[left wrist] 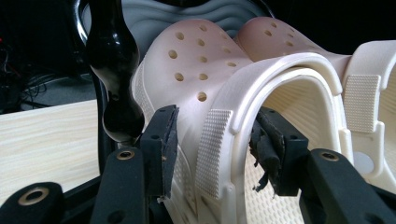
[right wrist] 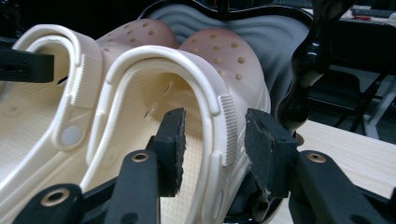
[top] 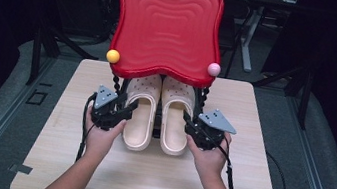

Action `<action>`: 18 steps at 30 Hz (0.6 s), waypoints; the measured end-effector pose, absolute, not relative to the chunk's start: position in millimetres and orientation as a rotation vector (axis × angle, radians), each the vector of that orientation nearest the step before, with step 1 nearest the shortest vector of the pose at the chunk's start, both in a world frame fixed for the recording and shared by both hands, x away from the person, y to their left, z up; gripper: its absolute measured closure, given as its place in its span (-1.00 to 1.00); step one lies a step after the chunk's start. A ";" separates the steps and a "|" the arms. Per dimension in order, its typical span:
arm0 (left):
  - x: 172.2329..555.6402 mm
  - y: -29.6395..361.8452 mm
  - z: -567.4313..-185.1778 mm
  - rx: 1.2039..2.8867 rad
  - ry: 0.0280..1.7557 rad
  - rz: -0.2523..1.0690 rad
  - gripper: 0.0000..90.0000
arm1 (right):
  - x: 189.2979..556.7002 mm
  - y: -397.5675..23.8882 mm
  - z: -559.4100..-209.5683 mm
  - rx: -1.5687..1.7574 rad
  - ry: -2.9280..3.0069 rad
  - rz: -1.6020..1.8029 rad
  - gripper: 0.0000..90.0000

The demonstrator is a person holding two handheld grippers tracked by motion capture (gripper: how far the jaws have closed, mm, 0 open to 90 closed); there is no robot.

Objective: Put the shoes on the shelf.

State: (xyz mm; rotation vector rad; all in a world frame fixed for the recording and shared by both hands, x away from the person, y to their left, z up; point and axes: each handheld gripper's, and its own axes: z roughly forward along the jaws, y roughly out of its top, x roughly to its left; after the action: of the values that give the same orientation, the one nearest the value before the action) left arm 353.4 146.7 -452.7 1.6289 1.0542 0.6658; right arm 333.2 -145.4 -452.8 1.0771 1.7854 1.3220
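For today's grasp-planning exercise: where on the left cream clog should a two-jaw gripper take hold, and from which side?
Probably the left cream clog's outer side wall beside the heel opening, approached from the near, heel end. The red tray overhangs its toe, while the wall is thin and upright, so one jaw fits inside, one outside, as the left gripper straddles it.

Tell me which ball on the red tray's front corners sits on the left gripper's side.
The yellow ball, at the red tray's front corner above the left gripper; the pink ball is opposite.

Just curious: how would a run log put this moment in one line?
left claw: open, astride left clog wall | right claw: open, astride right clog wall
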 end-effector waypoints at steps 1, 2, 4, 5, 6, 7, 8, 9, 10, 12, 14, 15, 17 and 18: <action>352.5 147.0 -452.3 1.627 1.051 0.667 0.14 | 331.9 -145.4 -452.0 1.075 1.786 1.320 0.27; 351.7 147.2 -451.9 1.627 1.052 0.665 0.14 | 330.7 -145.1 -451.6 1.073 1.787 1.325 0.27; 349.5 147.9 -450.4 1.626 1.046 0.667 0.13 | 328.6 -144.9 -450.8 1.064 1.794 1.321 0.25; 348.2 148.3 -449.3 1.626 1.040 0.666 0.12 | 327.1 -145.0 -450.2 1.057 1.796 1.318 0.23; 346.9 148.8 -448.1 1.625 1.038 0.665 0.12 | 325.1 -144.6 -449.5 1.052 1.792 1.313 0.20; 345.9 149.0 -447.3 1.623 1.036 0.665 0.12 | 323.7 -144.8 -448.8 1.046 1.796 1.306 0.18; 344.7 149.4 -446.4 1.619 1.032 0.666 0.11 | 323.2 -145.0 -448.4 1.041 1.798 1.306 0.16; 343.4 150.3 -445.3 1.621 1.026 0.666 0.11 | 322.6 -145.4 -447.7 1.040 1.806 1.306 0.13; 342.2 150.8 -444.3 1.621 1.022 0.668 0.11 | 321.8 -145.6 -446.8 1.046 1.819 1.309 0.12; 340.5 151.6 -442.9 1.624 1.018 0.664 0.11 | 321.0 -146.2 -445.2 1.036 1.832 1.309 0.10; 338.8 152.2 -441.7 1.623 1.013 0.659 0.11 | 320.0 -146.1 -443.4 1.024 1.849 1.306 0.10; 336.9 152.5 -440.8 1.622 1.011 0.652 0.11 | 318.7 -146.6 -441.9 1.022 1.860 1.303 0.10; 334.7 152.6 -439.9 1.627 1.005 0.650 0.12 | 314.8 -147.5 -438.5 1.007 1.861 1.334 0.12; 333.2 152.4 -439.5 1.629 0.998 0.647 0.12 | 313.3 -147.9 -437.1 0.997 1.860 1.338 0.13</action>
State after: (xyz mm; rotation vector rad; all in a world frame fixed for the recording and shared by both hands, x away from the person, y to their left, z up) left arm 333.2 152.4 -439.5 1.6295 0.9975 0.6469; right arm 313.3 -147.9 -437.1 0.9966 1.8603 1.3379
